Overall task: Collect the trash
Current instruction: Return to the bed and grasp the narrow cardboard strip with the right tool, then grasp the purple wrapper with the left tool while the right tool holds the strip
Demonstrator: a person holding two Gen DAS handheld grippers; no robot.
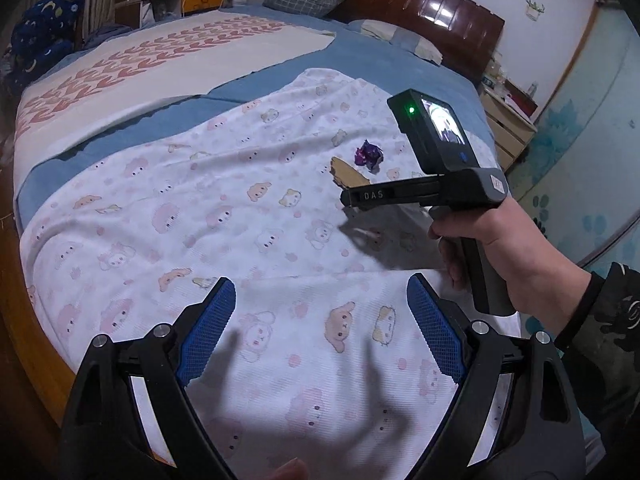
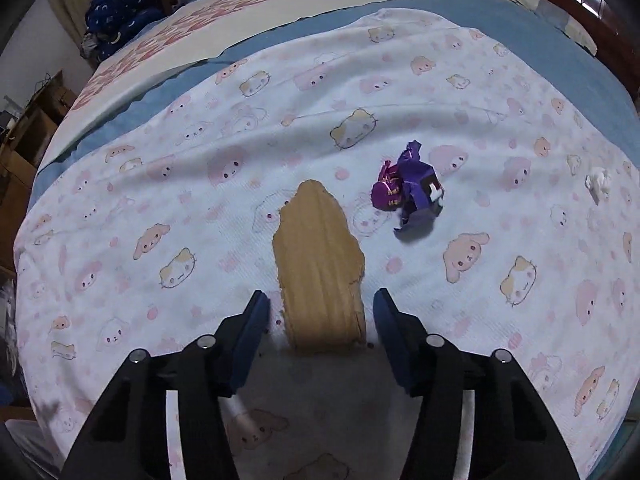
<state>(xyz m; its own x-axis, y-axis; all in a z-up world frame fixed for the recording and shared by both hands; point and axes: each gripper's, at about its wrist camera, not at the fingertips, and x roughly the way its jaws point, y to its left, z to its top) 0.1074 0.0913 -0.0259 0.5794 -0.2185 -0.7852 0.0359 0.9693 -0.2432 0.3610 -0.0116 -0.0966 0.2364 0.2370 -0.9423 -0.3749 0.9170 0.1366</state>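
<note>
Two bits of trash on the cartoon-print sheet (image 2: 200,184) of the bed: a torn cardboard scrap (image 2: 320,264) mid-frame and a crumpled purple wrapper (image 2: 408,192) just to its right; right claw (image 2: 320,312) straddles the cardboard's near end, pads not touching it; left claw (image 1: 320,320) spread wide over bare sheet, lower frame

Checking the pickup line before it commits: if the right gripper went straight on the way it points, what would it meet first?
Most likely the torn cardboard piece, which lies between the right gripper's open jaws, untouched. The purple wrapper lies farther on, off to the right.
</note>
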